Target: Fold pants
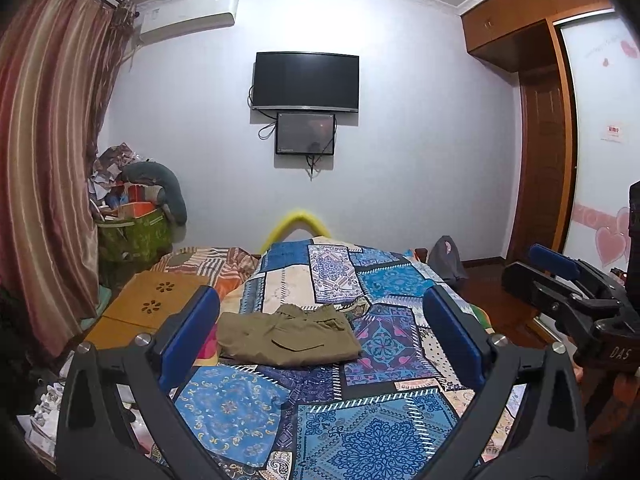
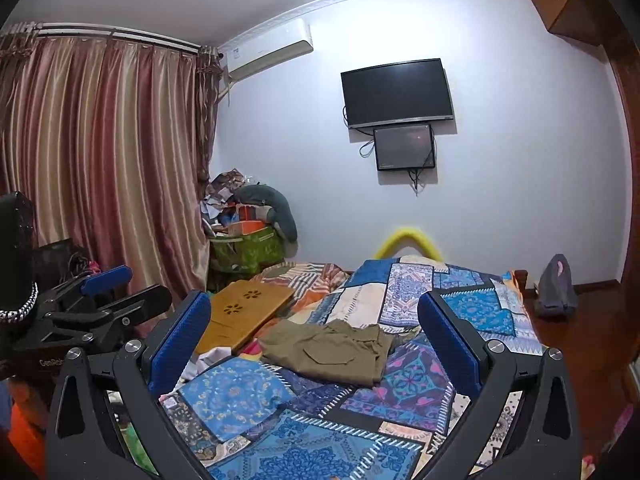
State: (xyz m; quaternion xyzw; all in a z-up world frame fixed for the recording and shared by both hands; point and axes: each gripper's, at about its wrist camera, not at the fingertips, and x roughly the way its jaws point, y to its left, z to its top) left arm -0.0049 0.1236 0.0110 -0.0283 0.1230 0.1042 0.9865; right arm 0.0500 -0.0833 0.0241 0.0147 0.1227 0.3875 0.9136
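Pale walls enclose a bedroom whose bed (image 1: pixel 360 432) carries a blue patchwork cover. On the far wall hangs a dark television (image 1: pixel 306 80), with a smaller screen (image 1: pixel 305 133) just beneath it and an air conditioner (image 1: pixel 188 14) high to its left. Striped curtains (image 1: pixel 44 152) fill the left side, a wooden wardrobe (image 1: pixel 532 12) the right. A heaped green bag (image 1: pixel 134 236) stands in the corner below the curtains, and a low wooden lap table (image 1: pixel 148 304) lies on the bed's left part.

Your task item, the olive pants (image 1: pixel 288 334), lies on the cover near the middle of the bed, already folded into a compact rectangle with a pocket flap facing up. Its waistband end appears bunched at the far edge, though the fisheye view makes this uncertain.

Your left gripper (image 1: pixel 320 336) hovers above the near part of the bed with its blue pads (image 1: pixel 192 332) spread wide; nothing lies between them, and the pants sit beyond, untouched. Your right gripper (image 2: pixel 316 340) is likewise spread wide and holds nothing, clear of the pants. Each gripper shows at the edge of the other's view, side by side.

A grey backpack (image 2: pixel 558 286) rests on the floor to the bed's right.
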